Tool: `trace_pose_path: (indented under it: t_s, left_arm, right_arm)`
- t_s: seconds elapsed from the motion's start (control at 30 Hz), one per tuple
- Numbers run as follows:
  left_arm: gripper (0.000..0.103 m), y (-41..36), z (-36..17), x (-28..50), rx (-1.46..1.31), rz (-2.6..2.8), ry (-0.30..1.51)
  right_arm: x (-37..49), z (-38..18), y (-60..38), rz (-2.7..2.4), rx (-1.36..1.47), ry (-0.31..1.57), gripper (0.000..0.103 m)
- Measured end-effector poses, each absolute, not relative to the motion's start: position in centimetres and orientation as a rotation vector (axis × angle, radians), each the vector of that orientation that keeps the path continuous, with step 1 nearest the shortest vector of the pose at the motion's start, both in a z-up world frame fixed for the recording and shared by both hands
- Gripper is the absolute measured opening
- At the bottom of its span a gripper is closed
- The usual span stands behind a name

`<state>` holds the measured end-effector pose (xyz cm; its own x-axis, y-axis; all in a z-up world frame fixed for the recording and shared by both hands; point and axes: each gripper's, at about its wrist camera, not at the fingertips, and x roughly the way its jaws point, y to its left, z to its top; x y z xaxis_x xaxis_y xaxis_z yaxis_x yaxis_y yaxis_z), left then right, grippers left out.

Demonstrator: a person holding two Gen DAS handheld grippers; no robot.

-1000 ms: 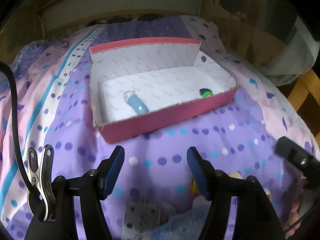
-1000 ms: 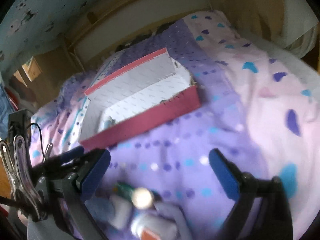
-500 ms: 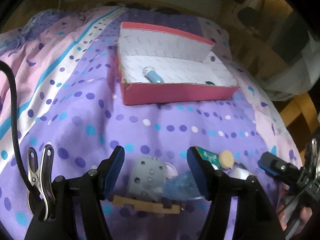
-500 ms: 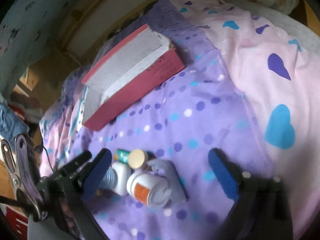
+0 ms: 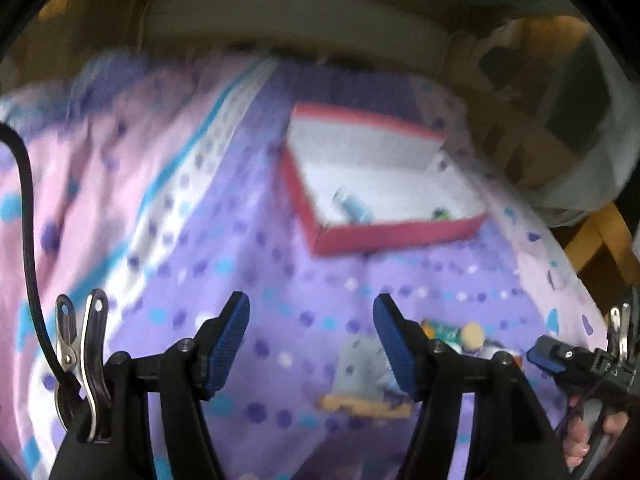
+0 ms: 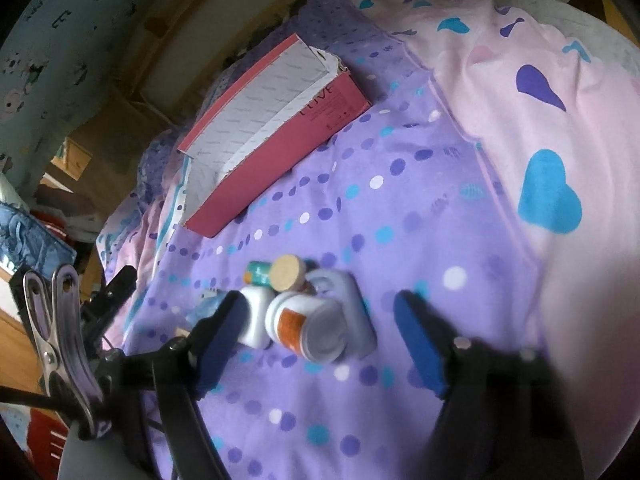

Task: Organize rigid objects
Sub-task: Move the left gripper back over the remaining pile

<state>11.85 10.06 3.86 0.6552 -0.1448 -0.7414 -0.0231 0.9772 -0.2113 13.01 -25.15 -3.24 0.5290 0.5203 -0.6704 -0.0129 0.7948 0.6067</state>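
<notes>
A red open box (image 5: 396,236) with a white inside lies on the purple dotted bedspread; it holds a small blue bottle (image 5: 354,208) and a green item (image 5: 440,213). It also shows in the right wrist view (image 6: 280,136). A cluster of small objects lies nearer: a white pill bottle with an orange label (image 6: 308,326), a white jar (image 6: 256,314), a green tube with a tan cap (image 6: 286,272) and a grey piece (image 6: 352,304). My right gripper (image 6: 320,312) is open, its fingers either side of the pill bottle. My left gripper (image 5: 310,320) is open and empty.
The bedspread (image 6: 400,208) turns pink with hearts to the right. A wooden headboard (image 5: 296,12) runs behind the box. A wooden chair (image 5: 592,236) stands off the bed's right edge. A flat tan piece (image 5: 364,406) lies by the cluster.
My right gripper has come down closer over the object cluster, which now sits between its fingers. My left gripper has swung left, and its view is blurred.
</notes>
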Motion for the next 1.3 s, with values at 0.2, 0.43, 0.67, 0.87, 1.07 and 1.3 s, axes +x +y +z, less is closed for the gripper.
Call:
trace_pose_path:
  t_s: [0.2,0.43,0.67,0.87,1.07,1.3]
  left_arm:
    - [0.053,10.6,4.0,11.5,-0.243,-0.085,0.841]
    - [0.048,6.7,4.1,10.8,-0.162,-0.338,0.841]
    - [0.09,0.4,3.3,11.6,0.059,-0.504,0.925]
    - [0.081,-4.9,-1.3,12.7,0.334,-0.453,1.07]
    - [0.049,-4.7,-2.2,12.5,0.313,-0.439,1.054]
    - [0.048,-0.1,0.7,13.0,0.042,-0.424,0.961]
  right_arm:
    - [12.9,-3.1,-25.2,0.335,0.592,0.967,0.078]
    - [12.9,-3.1,-25.3,0.338,0.596,0.97,0.076]
    - [13.1,-3.2,-25.1,0.351,0.593,0.983,0.076]
    - [13.0,-3.2,-24.9,0.361,0.596,0.983,0.076]
    - [12.9,-2.7,-24.7,0.377,0.585,0.969,0.076]
    - [12.9,-2.6,-24.6,0.395,0.589,0.969,0.076]
